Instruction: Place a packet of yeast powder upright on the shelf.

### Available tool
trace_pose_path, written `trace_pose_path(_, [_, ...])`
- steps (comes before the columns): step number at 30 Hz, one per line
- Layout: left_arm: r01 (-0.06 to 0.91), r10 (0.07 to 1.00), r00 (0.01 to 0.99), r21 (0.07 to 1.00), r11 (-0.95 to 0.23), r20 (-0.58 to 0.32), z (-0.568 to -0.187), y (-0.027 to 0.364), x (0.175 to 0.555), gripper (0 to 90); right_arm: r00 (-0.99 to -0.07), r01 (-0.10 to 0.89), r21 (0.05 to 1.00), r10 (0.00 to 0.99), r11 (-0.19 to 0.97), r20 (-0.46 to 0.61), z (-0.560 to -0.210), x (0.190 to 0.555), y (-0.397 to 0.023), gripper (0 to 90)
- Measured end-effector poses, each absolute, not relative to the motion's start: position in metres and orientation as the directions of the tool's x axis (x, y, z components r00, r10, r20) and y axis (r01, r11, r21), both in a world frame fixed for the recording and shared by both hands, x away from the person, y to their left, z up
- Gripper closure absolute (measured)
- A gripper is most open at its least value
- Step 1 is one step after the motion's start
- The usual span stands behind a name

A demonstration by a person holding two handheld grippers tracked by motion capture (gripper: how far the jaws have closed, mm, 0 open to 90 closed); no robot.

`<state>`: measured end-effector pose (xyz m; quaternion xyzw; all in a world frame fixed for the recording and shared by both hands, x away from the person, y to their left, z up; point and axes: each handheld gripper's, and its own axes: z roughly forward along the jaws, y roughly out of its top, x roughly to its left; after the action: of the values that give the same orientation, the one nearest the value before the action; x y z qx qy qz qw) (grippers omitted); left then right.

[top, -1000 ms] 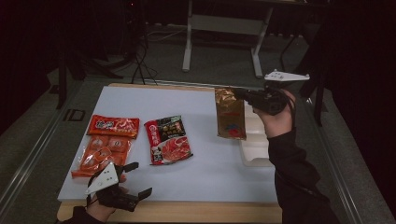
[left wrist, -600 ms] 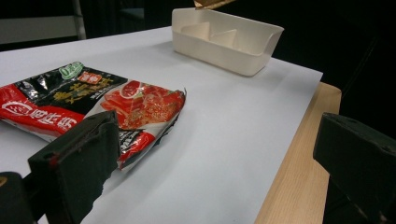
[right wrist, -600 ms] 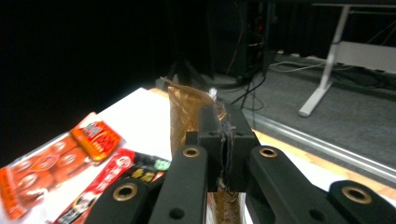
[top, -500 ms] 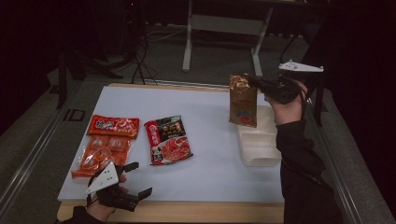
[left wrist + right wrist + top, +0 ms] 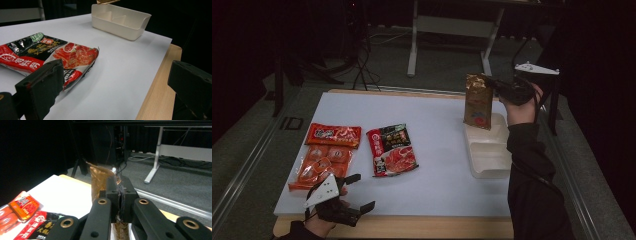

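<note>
Holding my right fingers [image 5: 494,85] raised and pinched tight on the top edge of the gold pouch [image 5: 477,101], I hang it over the white tray [image 5: 487,152]; a second ago it hung left of the tray. My right gripper view shows the pinch close; my left fingers [image 5: 354,192] gape empty at the worktop's [image 5: 437,150] near edge.

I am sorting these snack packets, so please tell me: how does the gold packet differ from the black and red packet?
The gold packet hangs upright in the air above the white tray, pinched at its top edge by the right tool; the black and red packet lies flat on the white table cover, untouched. The gold packet is mostly one metallic colour, while the black and red packet carries a large food picture. Both are sealed, glossy pouches.
</note>
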<state>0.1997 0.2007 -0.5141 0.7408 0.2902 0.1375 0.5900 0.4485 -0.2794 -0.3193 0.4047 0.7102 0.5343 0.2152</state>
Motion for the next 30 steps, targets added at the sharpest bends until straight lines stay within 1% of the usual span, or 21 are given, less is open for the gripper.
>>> trace_pose_path(8, [0.271, 0.590, 0.794, 0.953, -0.132, -0.144, -0.514, 0.201, 0.200, 1.2, -0.572, 0.351, 0.929, 0.812, 0.115, 0.116, -0.329, 0.464, -0.284, 87.5])
trace_pose_path(10, [0.272, 0.590, 0.794, 0.953, -0.131, -0.146, -0.514, 0.200, 0.199, 1.2, -0.570, 0.341, 0.930, 0.816, 0.133, 0.092, -0.332, 0.469, -0.286, 87.4])
trace_pose_path(14, [0.276, 0.589, 0.794, 0.952, -0.131, -0.150, -0.514, 0.200, 0.199, 1.2, -0.559, 0.341, 0.930, 0.825, 0.140, 0.081, -0.336, 0.474, -0.289, 87.4])
trace_pose_path(17, [0.277, 0.589, 0.794, 0.952, -0.130, -0.151, -0.514, 0.200, 0.199, 1.2, -0.559, 0.347, 0.928, 0.824, 0.134, 0.090, -0.339, 0.478, -0.292, 87.3])
trace_pose_path(20, [0.279, 0.589, 0.793, 0.952, -0.129, -0.153, -0.515, 0.200, 0.199, 1.2, -0.557, 0.333, 0.929, 0.829, 0.162, 0.055, -0.345, 0.483, -0.294, 87.3])
trace_pose_path(21, [0.280, 0.590, 0.793, 0.951, -0.129, -0.153, -0.515, 0.200, 0.199, 1.2, -0.568, 0.311, 0.930, 0.823, 0.195, 0.017, -0.349, 0.486, -0.294, 87.2])
trace_pose_path(22, [0.281, 0.591, 0.792, 0.951, -0.129, -0.154, -0.515, 0.200, 0.199, 1.2, -0.577, 0.298, 0.932, 0.817, 0.207, 0.003, -0.350, 0.487, -0.294, 87.1])
trace_pose_path(30, [0.282, 0.592, 0.791, 0.951, -0.128, -0.155, -0.515, 0.201, 0.199, 1.2, -0.597, 0.329, 0.920, 0.802, 0.213, 0.028, -0.365, 0.494, -0.291, 86.9])
